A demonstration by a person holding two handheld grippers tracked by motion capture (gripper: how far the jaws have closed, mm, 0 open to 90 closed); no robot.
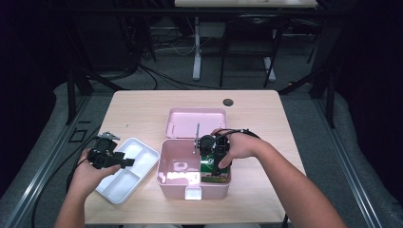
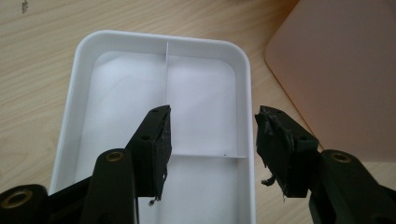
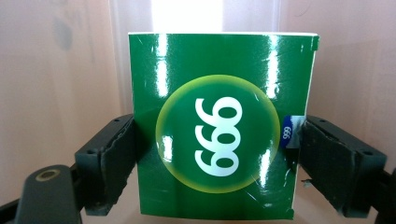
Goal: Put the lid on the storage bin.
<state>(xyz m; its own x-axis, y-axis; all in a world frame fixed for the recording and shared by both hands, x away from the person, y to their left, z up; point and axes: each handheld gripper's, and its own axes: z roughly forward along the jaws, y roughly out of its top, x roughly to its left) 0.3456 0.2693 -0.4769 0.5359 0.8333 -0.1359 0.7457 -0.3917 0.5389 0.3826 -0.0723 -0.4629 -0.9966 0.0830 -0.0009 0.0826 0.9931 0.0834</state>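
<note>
A green carton printed "999" stands inside the right end of an open pink box. My right gripper reaches down into the box, one jaw pressed on each side of the carton. From above, the right gripper covers the green carton. At the left, my left gripper hovers over a white divided tray. Its jaws stand apart with nothing between them. In the left gripper view the left gripper is above the tray, which has nothing in it, and the pink box lies to its right.
The box's pink lid lies open flat behind it, with a thin metal stay standing at the hinge. A round cable hole sits near the table's far edge. Bare wood surrounds the box and tray.
</note>
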